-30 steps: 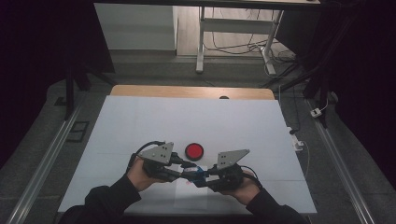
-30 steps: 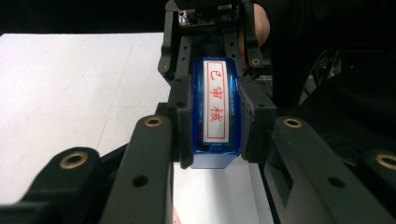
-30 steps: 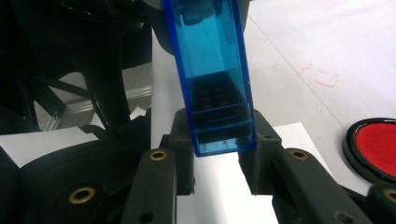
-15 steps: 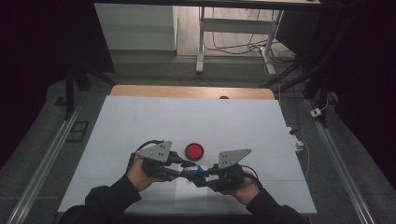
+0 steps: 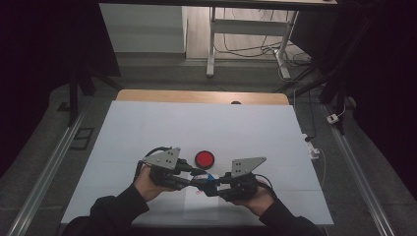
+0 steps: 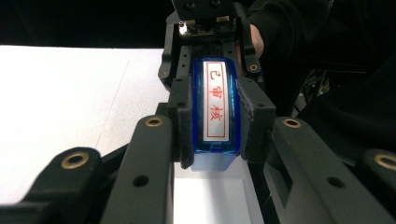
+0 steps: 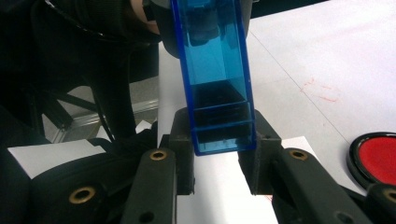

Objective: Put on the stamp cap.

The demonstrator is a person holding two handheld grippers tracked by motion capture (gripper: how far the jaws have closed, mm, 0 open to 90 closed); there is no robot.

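Stamp (image 6: 215, 105) reads as light, rigid plastic: smooth translucent blue shell, likely slick on the flat faces and prone to cracking if squeezed hard, so grip the long side walls, not the label face or the thin open end. It hangs above the bench (image 5: 147, 128) near the front edge, bridged between both tools, with a paper sheet (image 5: 201, 206) just under it. Left tool (image 5: 193, 181) is clenched on one end, right tool (image 5: 212, 183) clenched on the other; in the right gripper view the pads press the blue walls near its tip (image 7: 219, 135). Looks: narrow boxy body, white label strip with red characters in a red frame, dark insert inside the shell. Red ink pad (image 5: 204, 159) sits just beyond, apart from the stamp.
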